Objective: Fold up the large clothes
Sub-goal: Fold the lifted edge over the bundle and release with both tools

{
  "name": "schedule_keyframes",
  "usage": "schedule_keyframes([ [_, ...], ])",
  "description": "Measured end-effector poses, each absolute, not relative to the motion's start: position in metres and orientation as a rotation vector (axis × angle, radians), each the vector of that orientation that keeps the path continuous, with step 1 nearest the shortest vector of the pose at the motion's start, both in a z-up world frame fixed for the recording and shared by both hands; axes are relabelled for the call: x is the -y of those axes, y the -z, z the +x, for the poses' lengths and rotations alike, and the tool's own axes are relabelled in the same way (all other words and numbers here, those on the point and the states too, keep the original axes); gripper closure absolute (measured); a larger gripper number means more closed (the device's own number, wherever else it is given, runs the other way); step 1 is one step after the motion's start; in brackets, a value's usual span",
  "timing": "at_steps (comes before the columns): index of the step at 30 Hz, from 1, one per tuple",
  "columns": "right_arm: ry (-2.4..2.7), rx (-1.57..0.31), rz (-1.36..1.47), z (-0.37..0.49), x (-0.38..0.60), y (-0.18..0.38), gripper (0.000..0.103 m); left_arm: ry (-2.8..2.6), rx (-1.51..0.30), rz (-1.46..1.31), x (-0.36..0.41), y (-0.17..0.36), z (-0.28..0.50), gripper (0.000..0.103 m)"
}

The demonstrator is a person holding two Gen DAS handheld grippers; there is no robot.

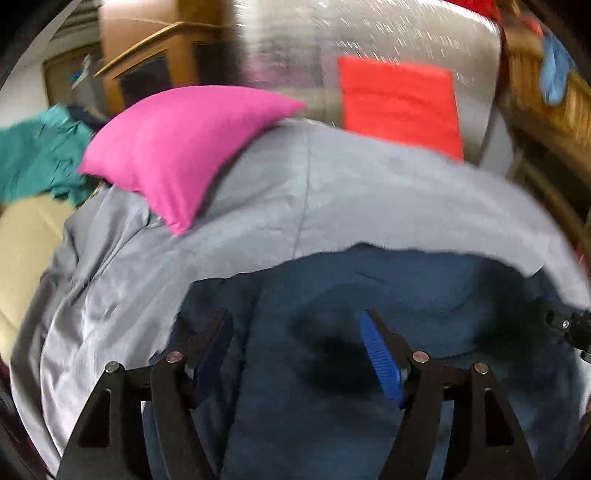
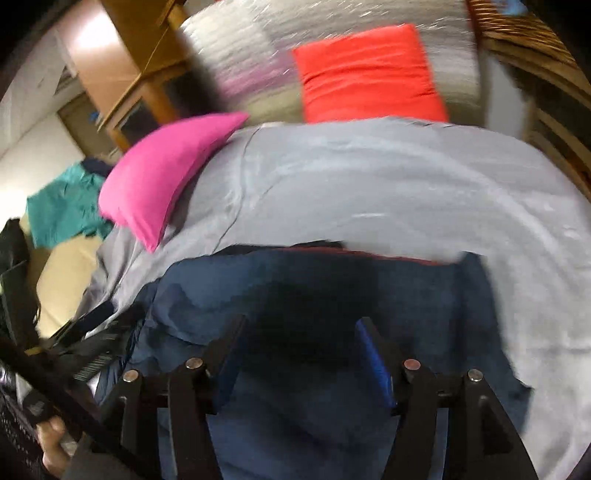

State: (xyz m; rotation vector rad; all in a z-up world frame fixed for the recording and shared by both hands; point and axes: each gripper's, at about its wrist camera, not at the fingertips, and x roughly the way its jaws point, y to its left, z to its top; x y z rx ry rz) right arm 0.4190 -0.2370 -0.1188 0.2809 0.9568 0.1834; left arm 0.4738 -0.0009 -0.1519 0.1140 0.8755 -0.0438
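A large dark blue garment (image 1: 369, 288) lies spread on the grey bed sheet (image 1: 280, 199). My left gripper (image 1: 295, 325) is open and empty, its jaws wide apart just above the blue cloth. In the right wrist view the same blue garment (image 2: 221, 291) lies on the grey sheet (image 2: 406, 184), with a red edge showing along its far side. My right gripper (image 2: 301, 332) is open and empty above the garment. Both views are blurred by motion.
A pink pillow (image 1: 177, 147) lies on the sheet at the far left, a red pillow (image 1: 399, 103) leans on the shiny headboard (image 1: 369, 33). Teal cloth (image 1: 40, 158) lies left of the bed. Wooden furniture stands behind. The left gripper's body (image 2: 92, 354) shows at lower left.
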Motion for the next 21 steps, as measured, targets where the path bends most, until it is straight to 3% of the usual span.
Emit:
schedule_keyframes([
  [10,-0.141,-1.127,0.245,0.464,0.236,0.179,0.043,-0.003,-1.030,-0.126,-0.027,0.200,0.525,0.028],
  [14,-0.103,-1.115,0.125,0.467,0.222,0.188,0.042,-0.032,-1.008,-0.072,-0.017,0.205,0.523,0.028],
  [21,-0.110,-1.047,0.244,0.425,0.264,0.142,0.041,0.009,-0.922,-0.153,-0.061,0.158,0.485,0.029],
])
